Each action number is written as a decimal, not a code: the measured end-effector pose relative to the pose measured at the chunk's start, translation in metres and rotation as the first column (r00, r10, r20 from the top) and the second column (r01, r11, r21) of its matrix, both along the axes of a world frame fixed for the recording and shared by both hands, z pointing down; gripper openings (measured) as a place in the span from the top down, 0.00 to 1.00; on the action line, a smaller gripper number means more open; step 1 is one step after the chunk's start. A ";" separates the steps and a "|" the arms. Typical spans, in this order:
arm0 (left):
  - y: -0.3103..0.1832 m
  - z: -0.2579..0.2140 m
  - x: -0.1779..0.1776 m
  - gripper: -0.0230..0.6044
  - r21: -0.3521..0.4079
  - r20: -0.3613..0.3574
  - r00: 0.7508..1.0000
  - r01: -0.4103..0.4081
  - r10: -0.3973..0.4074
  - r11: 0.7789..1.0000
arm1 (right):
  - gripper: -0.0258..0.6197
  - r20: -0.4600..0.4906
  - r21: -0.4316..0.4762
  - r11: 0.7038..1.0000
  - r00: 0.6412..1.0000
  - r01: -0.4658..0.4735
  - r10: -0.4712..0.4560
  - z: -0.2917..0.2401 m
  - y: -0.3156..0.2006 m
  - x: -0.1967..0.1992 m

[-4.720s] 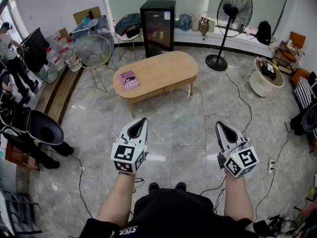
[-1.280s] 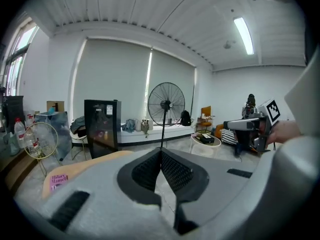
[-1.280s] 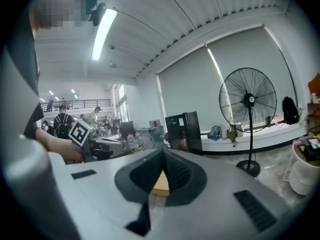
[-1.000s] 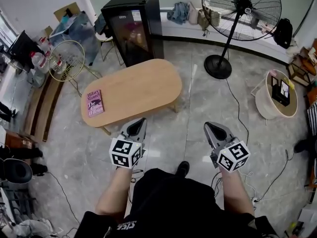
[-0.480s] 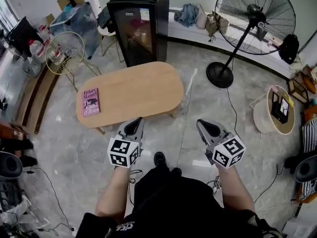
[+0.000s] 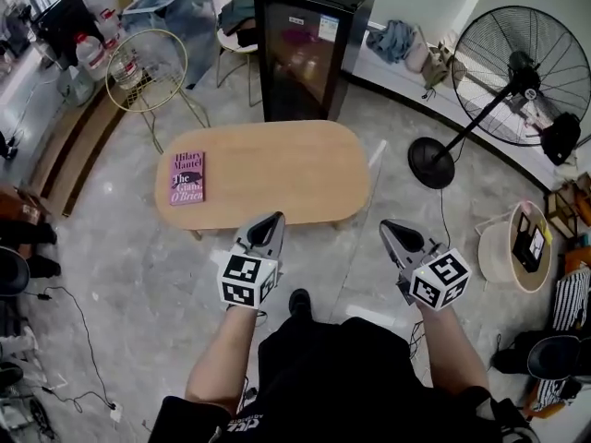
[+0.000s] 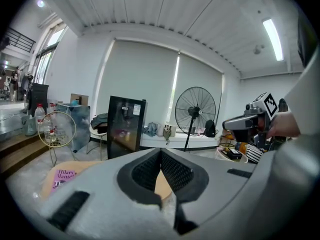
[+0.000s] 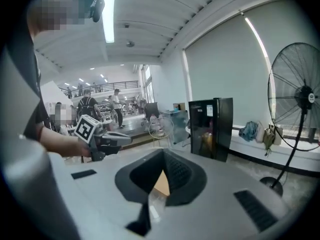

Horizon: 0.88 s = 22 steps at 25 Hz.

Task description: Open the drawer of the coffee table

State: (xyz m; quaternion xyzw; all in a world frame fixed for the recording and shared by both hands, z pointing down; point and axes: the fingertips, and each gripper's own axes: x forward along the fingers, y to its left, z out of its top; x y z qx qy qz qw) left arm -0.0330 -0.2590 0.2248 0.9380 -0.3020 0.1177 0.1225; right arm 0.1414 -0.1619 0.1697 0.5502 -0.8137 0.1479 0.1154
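Observation:
The oval wooden coffee table [image 6: 277, 169] stands just ahead in the head view, its near edge right beyond both grippers. No drawer front shows from above. My left gripper [image 6: 274, 219] is shut and empty, its tip over the table's near rim. My right gripper [image 6: 389, 226] is shut and empty too, over the floor just right of the table's near end. In the left gripper view the jaws [image 7: 160, 152] meet with the tabletop [image 7: 161, 184] showing behind them. The right gripper view shows its jaws [image 8: 163, 154] together, a sliver of table [image 8: 162, 183] beyond.
A pink book [image 6: 187, 177] lies on the table's left end. Behind the table stands a black mini fridge [image 6: 309, 46]. A standing fan [image 6: 517, 77] is at the right, a small gold wire fan [image 6: 146, 70] on a stool at the left. Cables trail over the marble floor.
The person has walked up to the table, so it now lies directly under the gripper tips. Both grippers stayed shut and moved forward with the body.

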 end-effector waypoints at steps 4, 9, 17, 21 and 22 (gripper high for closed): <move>-0.009 0.004 -0.015 0.96 -0.010 -0.024 0.998 0.052 -0.052 0.999 | 0.95 -0.006 -0.013 0.999 0.999 0.050 -0.050 0.006 -0.025 -0.010; -0.005 0.022 -0.026 0.96 -0.076 -0.001 0.992 0.128 -0.129 0.989 | 0.95 -0.015 -0.011 0.990 0.990 0.143 -0.143 0.017 -0.040 -0.024; 0.025 0.051 0.009 0.96 -0.115 0.020 0.982 0.188 -0.187 0.976 | 0.95 0.045 -0.040 0.983 0.983 0.180 -0.178 0.068 -0.010 0.003; 0.053 0.077 0.042 0.96 -0.117 0.063 0.988 0.145 -0.139 0.982 | 0.95 0.041 -0.080 0.981 0.984 0.176 -0.173 0.094 0.011 0.028; 0.056 0.081 0.049 0.96 -0.115 0.065 0.990 0.130 -0.123 0.985 | 0.95 0.036 -0.088 0.981 0.985 0.173 -0.170 0.099 0.012 0.033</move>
